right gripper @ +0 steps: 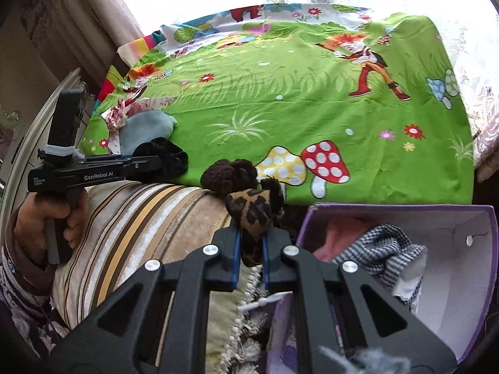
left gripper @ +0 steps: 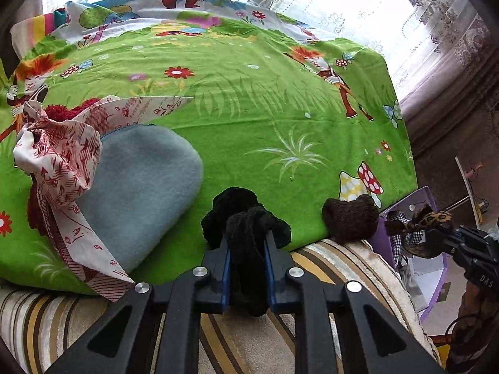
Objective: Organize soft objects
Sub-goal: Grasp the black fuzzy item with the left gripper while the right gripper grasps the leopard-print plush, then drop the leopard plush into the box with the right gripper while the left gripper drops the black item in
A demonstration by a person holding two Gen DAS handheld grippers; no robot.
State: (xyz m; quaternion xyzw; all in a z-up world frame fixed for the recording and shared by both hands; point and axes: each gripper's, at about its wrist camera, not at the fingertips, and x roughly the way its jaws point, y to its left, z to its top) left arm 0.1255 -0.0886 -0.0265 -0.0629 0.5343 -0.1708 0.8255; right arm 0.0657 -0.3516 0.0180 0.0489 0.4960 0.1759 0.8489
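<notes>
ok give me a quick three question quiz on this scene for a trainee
1. True or false: the left gripper is shut on the fluffy black scrunchie.
2. What does the right gripper hold? A) leopard-print fabric scrunchie B) a red ball C) nothing
3. Fill in: the dark brown knitted scrunchie lies on the green cartoon-print sheet, near its ____ edge.

Key: 1 true. 2 A. 3 front, beside the open purple box, which holds a black-and-white checked cloth.
</notes>
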